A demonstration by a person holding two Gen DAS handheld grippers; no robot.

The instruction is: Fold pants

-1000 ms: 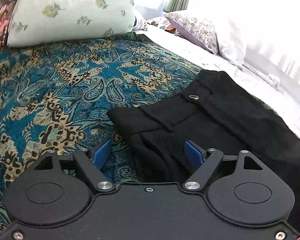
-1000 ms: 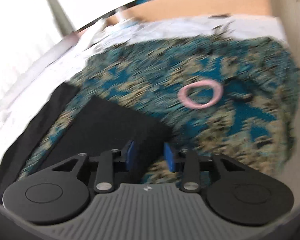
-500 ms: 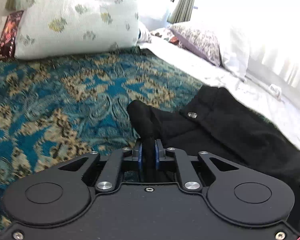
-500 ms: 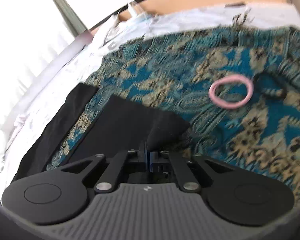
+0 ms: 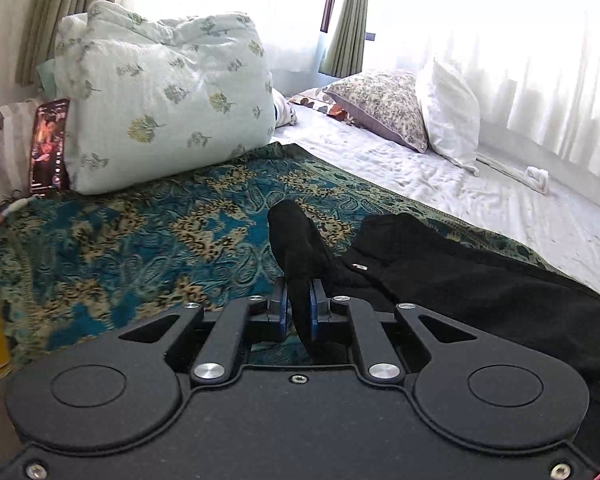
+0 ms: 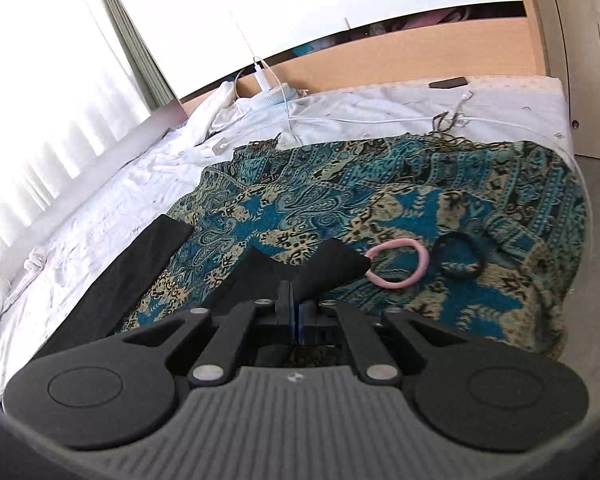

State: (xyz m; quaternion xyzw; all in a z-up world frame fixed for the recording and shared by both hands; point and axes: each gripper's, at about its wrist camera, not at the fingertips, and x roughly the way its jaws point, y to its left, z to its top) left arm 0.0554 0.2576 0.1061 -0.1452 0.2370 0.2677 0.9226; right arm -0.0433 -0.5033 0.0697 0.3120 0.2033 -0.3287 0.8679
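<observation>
On bed: black pants (image 5: 480, 284) are being held at both ends over a teal patterned blanket (image 5: 140, 240).
Left gripper (image 5: 298, 304): jaws have just been closing; a waistband corner is being pinched between the blue pads (image 5: 282, 308) and lifted clear.
Right gripper (image 6: 296, 312): a leg-hem corner (image 6: 332, 266) is being clamped tight and raised.
Nearby: pink hair tie (image 6: 398, 264) and black hair tie (image 6: 460, 256) are lying just beside the hem.
Background: pillows (image 5: 160, 120) are being propped at the head.
</observation>
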